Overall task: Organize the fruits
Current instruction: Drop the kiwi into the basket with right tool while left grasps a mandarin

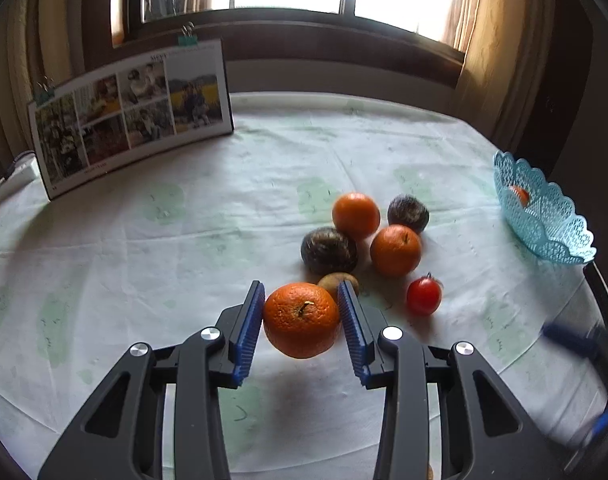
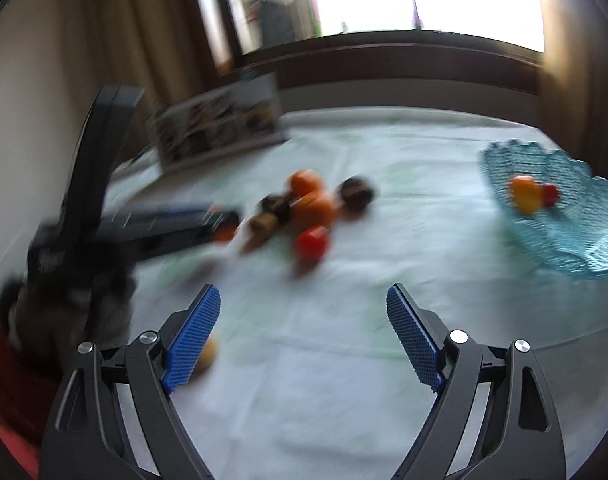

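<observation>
My left gripper (image 1: 300, 294) is shut on a large orange (image 1: 301, 319) and holds it between its blue pads just above the cloth. Behind it lie two more oranges (image 1: 355, 215), two dark round fruits (image 1: 328, 251), a brown kiwi (image 1: 332, 283) and a red tomato (image 1: 423, 296). The blue lace basket (image 1: 551, 220) sits at the right edge; in the right wrist view the basket (image 2: 563, 216) holds a yellow-orange fruit (image 2: 525, 194) and a small red one. My right gripper (image 2: 303, 300) is open and empty above the cloth. The right wrist view is blurred.
A photo calendar (image 1: 132, 116) stands at the back left of the table with its white-green cloth (image 1: 144, 260). A small yellowish fruit (image 2: 206, 356) lies by my right gripper's left finger. The left gripper's body (image 2: 144, 228) shows at the left of the right wrist view.
</observation>
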Demonstrator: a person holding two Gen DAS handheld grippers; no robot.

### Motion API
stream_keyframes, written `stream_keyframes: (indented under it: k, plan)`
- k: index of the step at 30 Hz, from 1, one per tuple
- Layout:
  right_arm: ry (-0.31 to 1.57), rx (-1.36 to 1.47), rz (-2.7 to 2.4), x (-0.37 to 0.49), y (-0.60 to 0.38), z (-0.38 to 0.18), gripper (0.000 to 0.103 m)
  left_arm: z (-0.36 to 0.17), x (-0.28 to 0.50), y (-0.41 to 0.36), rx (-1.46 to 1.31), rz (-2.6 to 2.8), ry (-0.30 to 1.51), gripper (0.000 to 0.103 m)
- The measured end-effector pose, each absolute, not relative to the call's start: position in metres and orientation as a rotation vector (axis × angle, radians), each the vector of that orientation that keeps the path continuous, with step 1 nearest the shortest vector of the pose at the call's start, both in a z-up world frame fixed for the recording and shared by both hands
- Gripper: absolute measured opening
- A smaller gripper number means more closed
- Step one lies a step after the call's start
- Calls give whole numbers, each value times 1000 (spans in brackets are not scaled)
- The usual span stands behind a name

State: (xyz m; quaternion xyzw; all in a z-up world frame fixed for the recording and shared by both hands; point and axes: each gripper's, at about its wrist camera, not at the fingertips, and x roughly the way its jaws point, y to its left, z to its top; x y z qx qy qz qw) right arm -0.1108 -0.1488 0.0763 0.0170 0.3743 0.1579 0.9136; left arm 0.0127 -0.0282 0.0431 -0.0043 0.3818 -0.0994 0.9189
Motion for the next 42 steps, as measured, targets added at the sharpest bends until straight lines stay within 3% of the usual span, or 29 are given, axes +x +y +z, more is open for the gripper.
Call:
stream_keyframes:
  k: [4,10,16,26,42]
  plan:
    - [826,-10,414,-123,-121,66,83,53,10,-23,-33,-194,757,39]
    - [913,-86,506,-126,-86,50,42,60,9,-16,-53,-170,749,39]
    - [958,-89,495,-120,-80,41,27,60,9,-12,-66,-155,759,39]
    - [894,-5,425,-110,-106,56,27,61,4,-15,-64,-166,747,39]
    - [655,170,9,-84,-246,108,27,62,3,-32,-17,-194,757,39]
